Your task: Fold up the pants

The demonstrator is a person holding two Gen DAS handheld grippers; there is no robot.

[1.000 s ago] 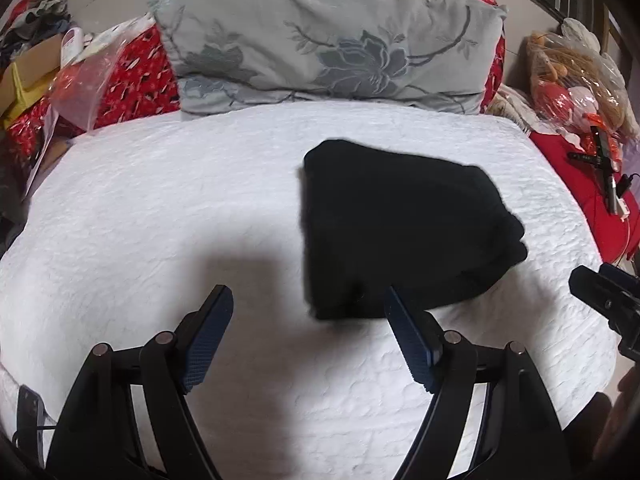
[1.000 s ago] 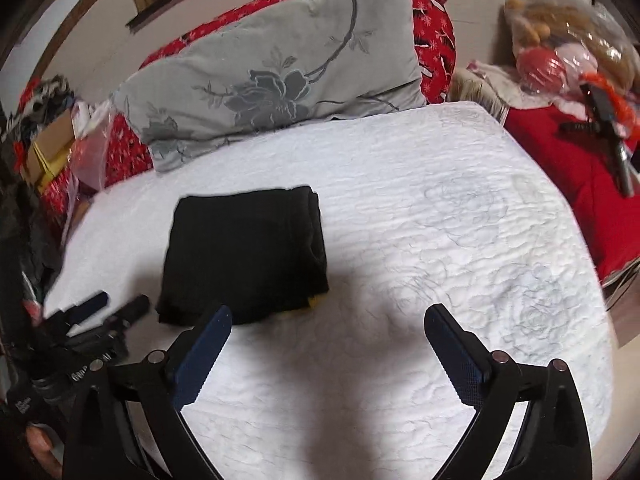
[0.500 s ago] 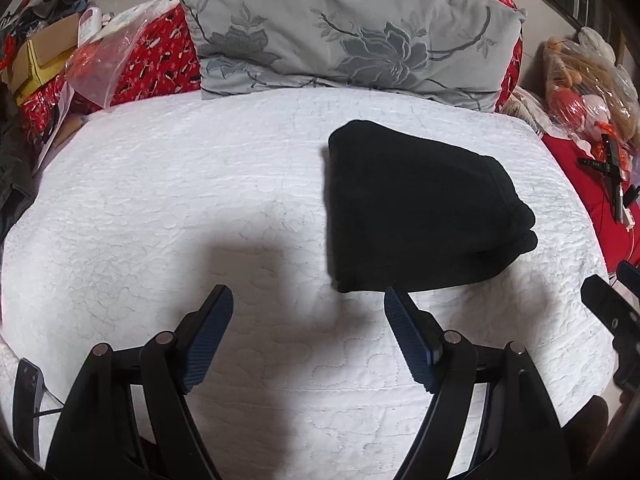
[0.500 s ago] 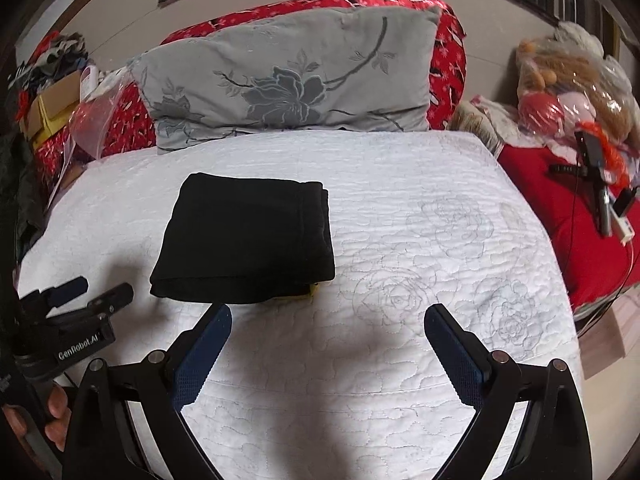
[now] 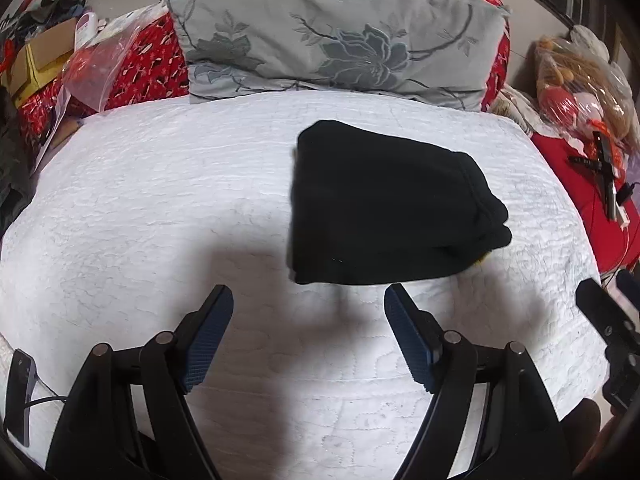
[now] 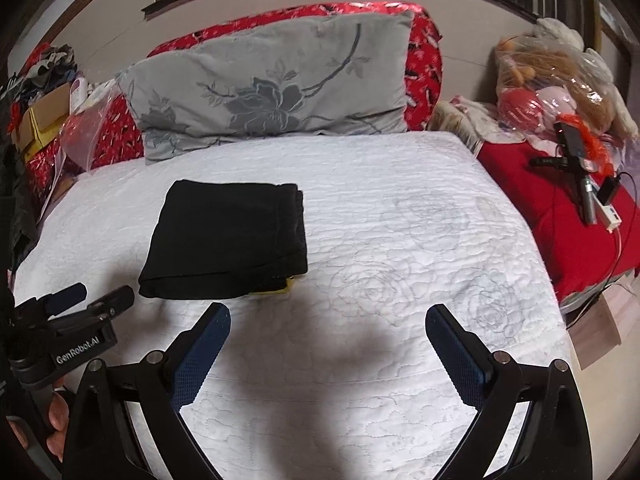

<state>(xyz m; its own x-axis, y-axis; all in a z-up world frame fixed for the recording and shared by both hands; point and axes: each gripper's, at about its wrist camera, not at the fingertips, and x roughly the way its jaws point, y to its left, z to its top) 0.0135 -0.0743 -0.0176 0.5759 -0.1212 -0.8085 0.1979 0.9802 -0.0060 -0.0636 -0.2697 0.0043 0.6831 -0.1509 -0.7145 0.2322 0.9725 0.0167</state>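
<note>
The black pants [image 5: 384, 208] lie folded into a compact rectangle on the white quilted bed [image 5: 160, 208]. In the right wrist view the same pants [image 6: 228, 236] sit left of centre, with a bit of yellow showing under their near right corner. My left gripper [image 5: 308, 300] hovers just short of the pants' near edge, open, nothing between its blue pads. My right gripper [image 6: 328, 316] is open too, over bare quilt to the right of the pants. The left gripper [image 6: 88, 298] shows at the left edge of the right wrist view, held by a hand [image 6: 56, 420].
A grey flowered pillow [image 5: 340, 36] leans on a red patterned cushion at the head of the bed. Boxes and a plastic bag [image 5: 92, 68] crowd the left side. A red blanket [image 6: 532, 196] with black devices, cables and bagged toys lies to the right.
Both views have shifted slightly, and the pants now sit a little farther from the fingers in each view. The pants themselves have not moved. Both grippers have stayed open.
</note>
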